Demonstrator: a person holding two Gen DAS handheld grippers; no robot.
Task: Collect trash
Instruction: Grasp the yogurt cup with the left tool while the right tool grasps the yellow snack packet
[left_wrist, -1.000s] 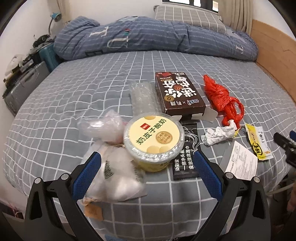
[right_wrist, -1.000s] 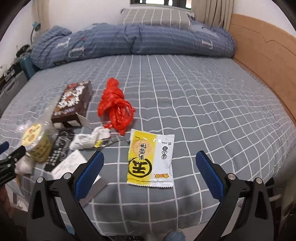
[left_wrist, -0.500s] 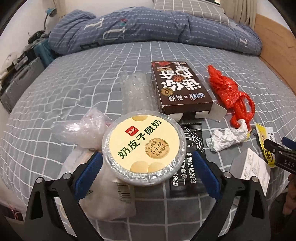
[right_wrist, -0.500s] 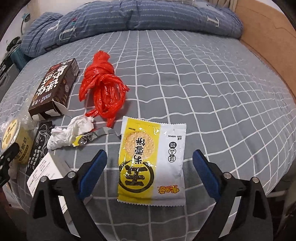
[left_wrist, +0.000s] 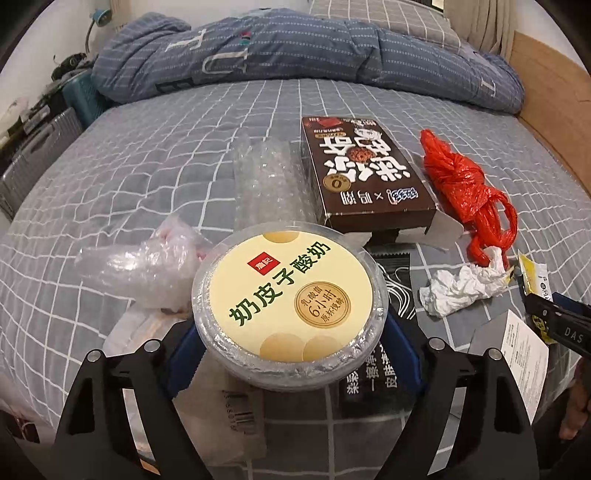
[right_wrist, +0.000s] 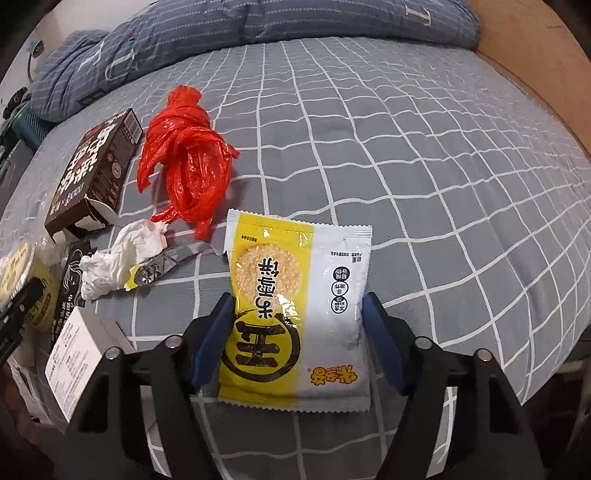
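**Two grips closing at once over bed-top litter**

Here, going left to right, the left gripper (left_wrist: 291, 354) is closing its blue pads around the round clear-plastic yoghurt cup with a cream printed foil lid (left_wrist: 290, 299), which is standing on crinkled clear plastic bags (left_wrist: 147, 266) at the near edge of the bed; whether the pads are pressing yet, I cannot tell. The cup is looking stiff but thin-walled and smooth, probably light, so taking it low on the wall under the rim seems safest.

The right gripper (right_wrist: 297, 339) is closing on the flat yellow-and-white foil snack packet (right_wrist: 299, 306), lying between its pads with both long edges just about touching them. It is likely light, slick and apt to buckle.

The grey checked bedsheet (right_wrist: 424, 155) is giving softly beneath everything. Beyond lie a brown cardboard box (left_wrist: 362, 173), a knotted red plastic bag (right_wrist: 184, 155), a crumpled white tissue (right_wrist: 122, 258) and a rumpled blue duvet (left_wrist: 295, 55).
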